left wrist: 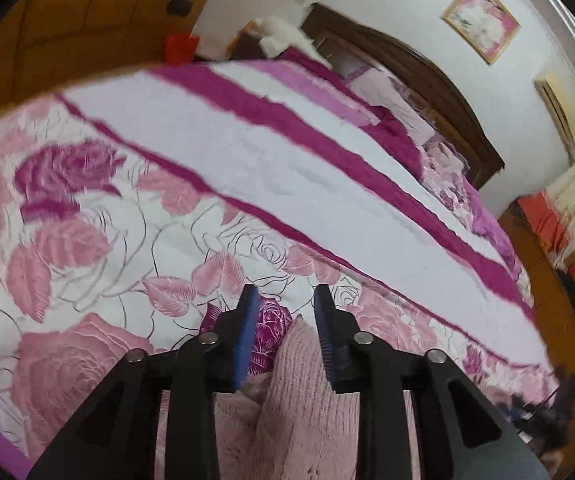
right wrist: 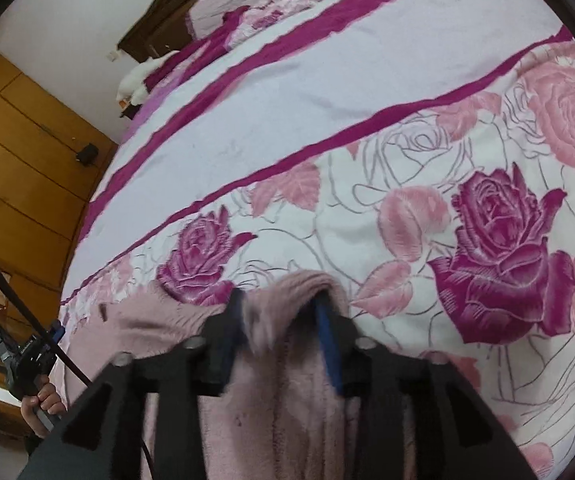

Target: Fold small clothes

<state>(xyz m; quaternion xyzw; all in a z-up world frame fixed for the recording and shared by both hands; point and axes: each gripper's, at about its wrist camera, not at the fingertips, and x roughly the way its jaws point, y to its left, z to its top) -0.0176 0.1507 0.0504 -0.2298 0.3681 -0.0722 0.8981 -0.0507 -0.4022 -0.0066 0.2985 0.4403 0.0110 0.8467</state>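
On the rose-printed bedspread (right wrist: 287, 80) of the bed, at its near edge: a rumpled pink knit garment (left wrist: 299, 392). Left gripper (left wrist: 283, 292) open above it, a raised fold of knit in the gap, close against the right-hand blue pad, clear of the other. Right gripper (right wrist: 277, 299) likewise parted, blurred, with a hump of garment between its fingers, not pinched.
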